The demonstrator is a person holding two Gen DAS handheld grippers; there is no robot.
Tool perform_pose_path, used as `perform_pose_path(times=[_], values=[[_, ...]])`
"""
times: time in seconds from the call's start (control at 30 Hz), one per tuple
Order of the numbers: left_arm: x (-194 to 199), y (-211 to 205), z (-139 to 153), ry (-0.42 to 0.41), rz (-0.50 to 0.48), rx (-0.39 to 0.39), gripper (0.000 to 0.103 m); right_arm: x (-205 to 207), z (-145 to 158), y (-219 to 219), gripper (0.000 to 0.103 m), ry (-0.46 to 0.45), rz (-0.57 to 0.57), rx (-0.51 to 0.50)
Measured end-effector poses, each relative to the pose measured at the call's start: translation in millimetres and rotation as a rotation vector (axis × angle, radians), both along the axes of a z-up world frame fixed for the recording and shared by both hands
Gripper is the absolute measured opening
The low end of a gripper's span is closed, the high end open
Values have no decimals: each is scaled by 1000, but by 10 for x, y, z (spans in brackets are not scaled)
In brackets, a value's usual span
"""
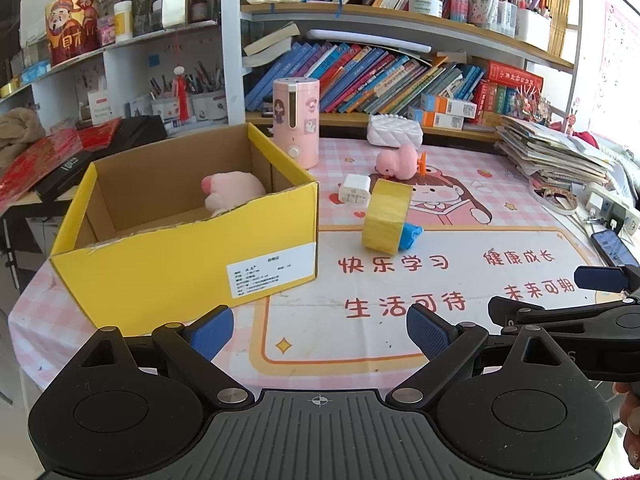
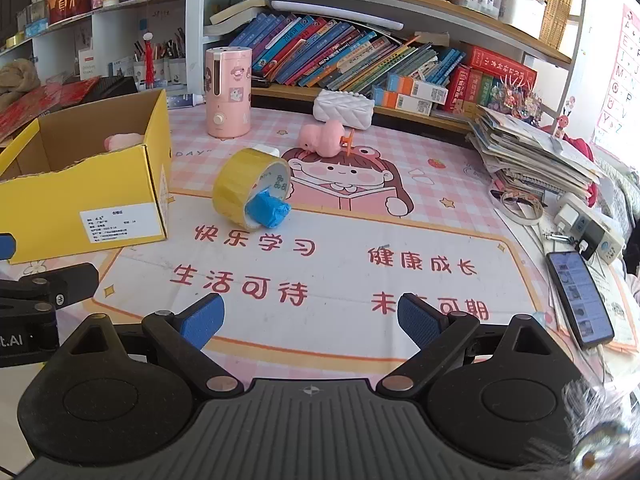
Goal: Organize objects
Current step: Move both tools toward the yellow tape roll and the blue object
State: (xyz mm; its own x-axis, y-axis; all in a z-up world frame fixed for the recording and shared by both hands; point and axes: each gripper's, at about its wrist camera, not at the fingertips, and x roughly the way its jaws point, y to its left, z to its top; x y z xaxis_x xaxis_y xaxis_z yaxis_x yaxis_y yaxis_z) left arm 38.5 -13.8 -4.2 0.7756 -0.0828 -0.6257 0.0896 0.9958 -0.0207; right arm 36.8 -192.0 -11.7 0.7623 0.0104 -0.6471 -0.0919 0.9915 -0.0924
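Note:
A yellow cardboard box (image 1: 188, 256) (image 2: 80, 208) stands open on the left of the table, with a pink plush toy (image 1: 232, 192) (image 2: 120, 142) inside. Right of it a yellow tape roll (image 1: 386, 216) (image 2: 250, 186) leans on a crumpled blue object (image 1: 412, 236) (image 2: 268, 210). Behind the roll lie a white charger block (image 1: 355, 190) and a pink plush duck (image 1: 400, 162) (image 2: 326, 138). My left gripper (image 1: 320, 332) is open and empty near the box's front corner. My right gripper (image 2: 310, 318) is open and empty over the mat's printed text.
A pink humidifier (image 1: 297, 122) (image 2: 229, 92) and a white quilted case (image 1: 395, 131) (image 2: 343, 109) stand at the back. A paper stack (image 2: 532, 152), power strip (image 2: 592, 228) and phone (image 2: 580, 300) line the right edge. Bookshelves rise behind.

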Motion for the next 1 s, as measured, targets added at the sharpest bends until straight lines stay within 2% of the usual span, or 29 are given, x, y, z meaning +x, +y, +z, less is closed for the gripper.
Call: perform_pose_path(times=[0.47, 0.83, 0.93, 0.97, 1.0], values=[[304, -126, -55, 23, 8, -37, 95, 322, -2, -119, 94, 10, 19, -14], [564, -352, -60, 21, 34, -3, 94, 664, 13, -305, 94, 6, 58, -8], [629, -422, -77, 23, 43, 11, 93, 752, 11, -361, 94, 5, 78, -1], [647, -443, -82, 24, 47, 17, 91, 782, 9, -376, 94, 6, 83, 1], [670, -468, -85, 26, 48, 20, 85, 814, 7, -393, 93, 5, 88, 3]])
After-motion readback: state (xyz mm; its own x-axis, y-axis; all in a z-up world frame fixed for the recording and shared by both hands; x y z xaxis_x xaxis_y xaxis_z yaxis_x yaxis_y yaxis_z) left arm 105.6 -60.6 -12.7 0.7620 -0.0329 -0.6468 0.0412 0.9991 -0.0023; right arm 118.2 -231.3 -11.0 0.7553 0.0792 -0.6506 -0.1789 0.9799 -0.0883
